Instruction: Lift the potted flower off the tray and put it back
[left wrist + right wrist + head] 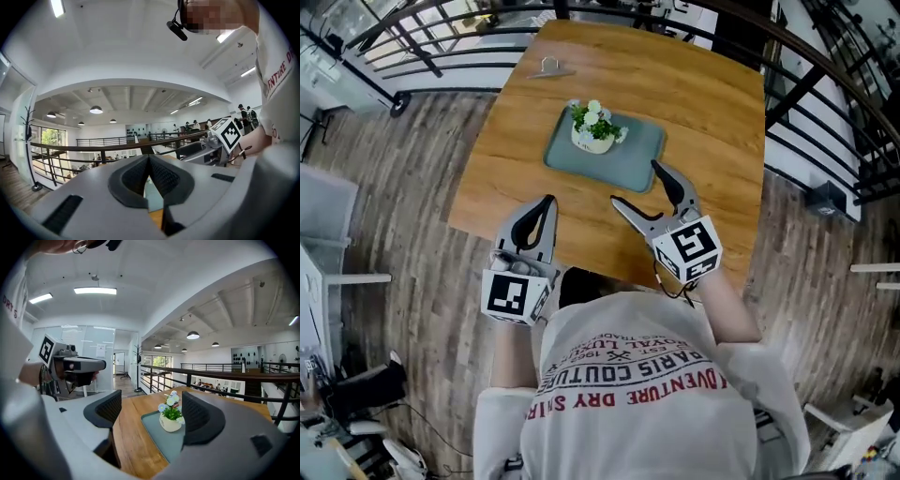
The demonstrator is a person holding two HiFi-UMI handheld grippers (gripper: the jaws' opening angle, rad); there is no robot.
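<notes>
A small white pot of white and blue flowers (595,127) stands upright on the far left part of a grey-green tray (623,161) on the wooden table (703,103). My right gripper (635,183) hovers at the tray's near edge, open and empty. Along its jaws the potted flower (170,418) shows a short way ahead on the tray (157,430), apart from both pads. My left gripper (547,201) is over the table's near edge, left of the tray, shut with nothing in it. In the left gripper view its fingertips (149,157) meet.
A small metal clip (548,67) lies at the table's far left end. Black railings (825,84) run past the table's far and right sides. White furniture (323,244) stands on the plank floor to the left.
</notes>
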